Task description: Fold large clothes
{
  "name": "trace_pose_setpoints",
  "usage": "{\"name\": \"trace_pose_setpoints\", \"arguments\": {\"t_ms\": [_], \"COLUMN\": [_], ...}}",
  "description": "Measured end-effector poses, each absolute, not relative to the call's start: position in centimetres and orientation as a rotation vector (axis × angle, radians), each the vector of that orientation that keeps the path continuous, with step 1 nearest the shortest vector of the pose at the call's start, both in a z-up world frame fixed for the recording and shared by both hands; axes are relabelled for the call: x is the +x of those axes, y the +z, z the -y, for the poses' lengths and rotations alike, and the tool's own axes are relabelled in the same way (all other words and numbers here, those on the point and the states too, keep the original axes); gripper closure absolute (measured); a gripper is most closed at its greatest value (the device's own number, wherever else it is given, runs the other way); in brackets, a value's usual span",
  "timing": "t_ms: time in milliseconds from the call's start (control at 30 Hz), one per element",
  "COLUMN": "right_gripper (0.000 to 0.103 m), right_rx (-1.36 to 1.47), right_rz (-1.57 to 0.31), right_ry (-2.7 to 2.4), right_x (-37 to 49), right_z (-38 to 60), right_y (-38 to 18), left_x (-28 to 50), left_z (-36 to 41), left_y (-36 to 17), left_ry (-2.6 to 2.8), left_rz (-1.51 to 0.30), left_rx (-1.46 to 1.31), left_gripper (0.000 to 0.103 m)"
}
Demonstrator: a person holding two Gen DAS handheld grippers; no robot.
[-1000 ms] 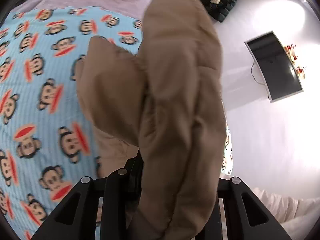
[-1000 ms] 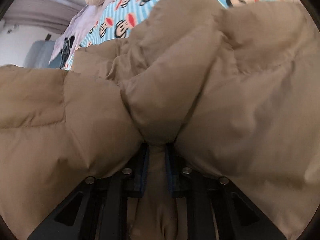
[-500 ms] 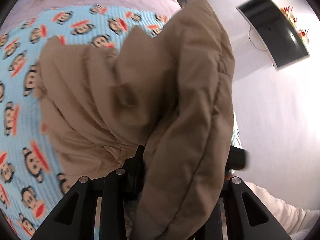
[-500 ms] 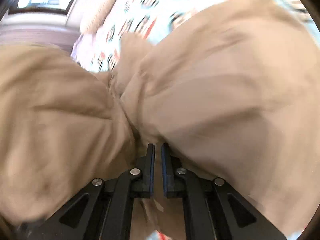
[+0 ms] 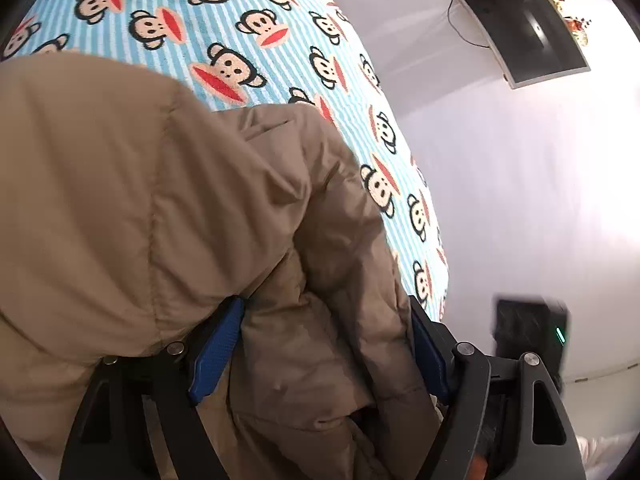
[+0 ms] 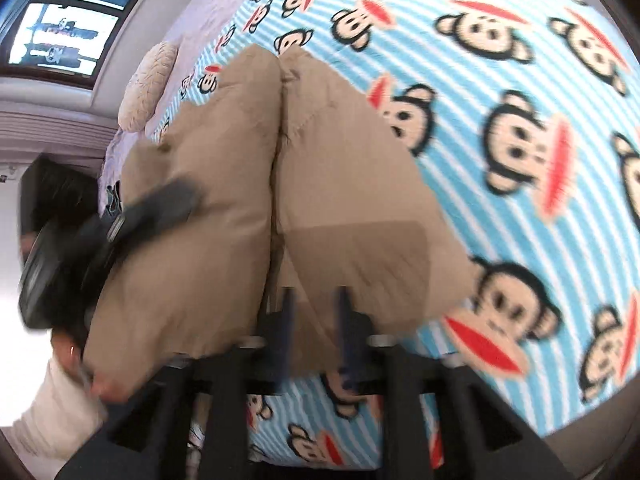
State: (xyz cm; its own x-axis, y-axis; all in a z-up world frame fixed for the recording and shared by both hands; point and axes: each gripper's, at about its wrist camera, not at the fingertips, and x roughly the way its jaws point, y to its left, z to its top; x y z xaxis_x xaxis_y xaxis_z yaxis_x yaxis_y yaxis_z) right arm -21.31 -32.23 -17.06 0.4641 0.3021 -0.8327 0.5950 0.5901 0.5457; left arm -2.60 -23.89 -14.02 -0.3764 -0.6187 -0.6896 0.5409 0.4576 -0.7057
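Tan padded coat (image 5: 168, 216): bulky, folded in thick lobes, lying on the bed (image 5: 240, 20) with the monkey-print blanket; left tongs (image 5: 324, 344) spread wide, a fold of fabric loose between the blue pads; right tongs (image 6: 312, 332) parted, fabric between, view blurred. Risks, judged: puffy filling springs the fold open; loose cloth snags a pad on withdrawal, dragging layers askew.

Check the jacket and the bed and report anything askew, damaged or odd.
No damage or spill shows. The tan puffer jacket lies bunched and puffy on the monkey-print blanket, not flat. The left gripper stands wide open with jacket fabric bulging between its fingers. The right wrist view is blurred, so finer detail is unclear.
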Motion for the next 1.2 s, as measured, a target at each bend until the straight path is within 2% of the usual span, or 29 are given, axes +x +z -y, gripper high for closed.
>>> {"name": "trace_pose_setpoints", "arguments": {"t_ms": [33, 200, 400, 433, 467, 567, 667, 833, 1033, 1200], "right_gripper": [0.038, 0.038, 0.038, 0.052, 0.084, 0.090, 0.091, 0.091, 0.091, 0.088], "right_rx": [0.965, 0.917, 0.825, 0.820, 0.828, 0.816, 0.776, 0.785, 0.789, 0.903], "right_rz": [-1.091, -1.016, -1.066, -1.071, -1.071, -1.071, -1.076, -1.082, -1.090, -1.104], "right_ry": [-0.207, -0.066, -0.088, -0.116, -0.146, -0.228, -0.282, -0.317, -0.413, -0.473], "right_x": [-22.5, -26.5, -20.6, -20.0, -19.5, -19.7, -20.4, -21.4, -23.4, -25.3], "right_z": [32.3, 30.7, 27.6, 27.9, 28.3, 29.2, 29.7, 29.8, 30.9, 33.8], "right_y": [-16.2, -12.7, -13.1, -13.6, -14.0, -14.6, -14.7, -14.7, -15.6, -19.5], "left_x": [-2.6, -3.1, -2.5, -2.6, -2.6, -1.3, 1.4, 5.1, 4.1, 1.7], "left_z": [24.1, 24.7, 24.9, 24.4, 23.5, 19.4, 14.6, 11.4, 17.1, 23.4], "left_y": [-14.0, -13.8, -12.1, -11.2, -9.9, -7.1, -7.1, -11.3, -13.6, -14.2], "left_ry": [-1.225, -1.211, -1.177, -1.174, -1.158, -1.028, -0.819, -0.624, -0.648, -0.699], "left_rz": [-1.526, -1.526, -1.445, -1.404, -1.338, -1.159, -1.080, -1.113, -1.077, -1.009], "left_rx": [-0.067, -0.048, 0.027, 0.040, 0.062, 0.101, 0.109, 0.145, 0.197, 0.323], "left_gripper": [0.025, 0.025, 0.025, 0.025, 0.025, 0.025, 0.024, 0.025, 0.024, 0.024]}}
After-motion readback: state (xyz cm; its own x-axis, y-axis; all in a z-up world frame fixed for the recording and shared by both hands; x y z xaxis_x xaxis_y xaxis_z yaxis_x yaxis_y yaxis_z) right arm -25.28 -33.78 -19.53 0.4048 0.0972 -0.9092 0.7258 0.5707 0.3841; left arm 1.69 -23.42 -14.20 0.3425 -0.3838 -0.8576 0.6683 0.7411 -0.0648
